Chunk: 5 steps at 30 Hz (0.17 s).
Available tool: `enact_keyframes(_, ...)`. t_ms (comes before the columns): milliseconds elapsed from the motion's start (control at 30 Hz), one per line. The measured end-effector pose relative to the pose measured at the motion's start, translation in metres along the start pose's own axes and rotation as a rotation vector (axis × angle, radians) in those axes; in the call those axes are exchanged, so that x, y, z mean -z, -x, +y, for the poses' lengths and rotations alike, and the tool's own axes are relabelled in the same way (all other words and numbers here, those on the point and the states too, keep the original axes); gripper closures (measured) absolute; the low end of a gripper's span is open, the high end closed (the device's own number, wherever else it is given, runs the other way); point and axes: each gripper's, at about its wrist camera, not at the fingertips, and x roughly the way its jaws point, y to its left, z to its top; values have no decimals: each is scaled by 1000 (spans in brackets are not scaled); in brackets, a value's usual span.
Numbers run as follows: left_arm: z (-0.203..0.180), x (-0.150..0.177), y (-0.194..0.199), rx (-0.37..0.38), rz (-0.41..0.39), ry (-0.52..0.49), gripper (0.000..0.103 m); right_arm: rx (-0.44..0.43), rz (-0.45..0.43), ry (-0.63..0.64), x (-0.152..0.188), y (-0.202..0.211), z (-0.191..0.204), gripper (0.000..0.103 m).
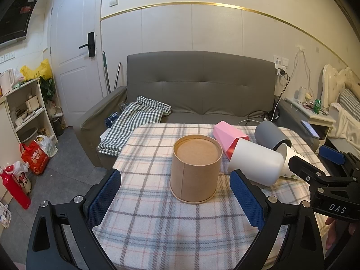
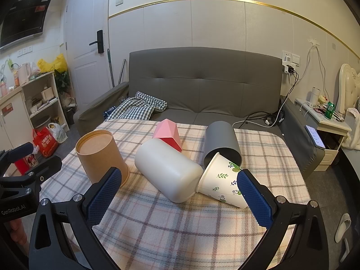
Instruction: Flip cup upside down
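**Describer:** Plaid cloth in cream, grey and pink covers the table (image 2: pixel 171 229) in front of you, with a grey sofa (image 2: pixel 202 85) behind it. Five containers sit on the cloth, and both your grippers hover at the near edge, touching nothing.

**Operator:** Which is the biggest, and where?

**Describer:** Largest is the white cylinder (image 2: pixel 167 169), lying on its side mid-table. Its end touches the paper cup (image 2: pixel 219 181), printed with leaves, which also lies on its side, rim towards the far side. The rim sits at the mouth of a grey cup (image 2: pixel 221 140), tipped over too. A pink and red carton (image 2: pixel 168 133) lies just behind the white cylinder. To your left, the brown cardboard cup (image 1: pixel 194 168) stands apart from the rest; the round face on top is closed, so it looks already inverted.

**Operator:** My grippers?

**Describer:** Your left gripper (image 1: pixel 175 202) has its jaws spread wide, framing the cardboard cup, probably because you are lined up on it. Your right gripper (image 2: pixel 180 202) is equally spread, pointing at the white cylinder, with its right pad just in front of the paper cup.

**Operator:** So what's left to do?

**Describer:** My guess is the fallen cups still need standing mouth-down; which one you mean, I cannot tell.
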Motion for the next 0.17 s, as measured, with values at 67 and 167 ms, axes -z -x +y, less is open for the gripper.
enact_keyframes(67, 1, 0, 0, -7, -2, -1, 3, -1, 1, -1, 0, 0, 0, 0)
enact_keyframes(167, 1, 0, 0, -13, -3, -1, 3, 1, 0, -1, 0, 0, 0, 0)
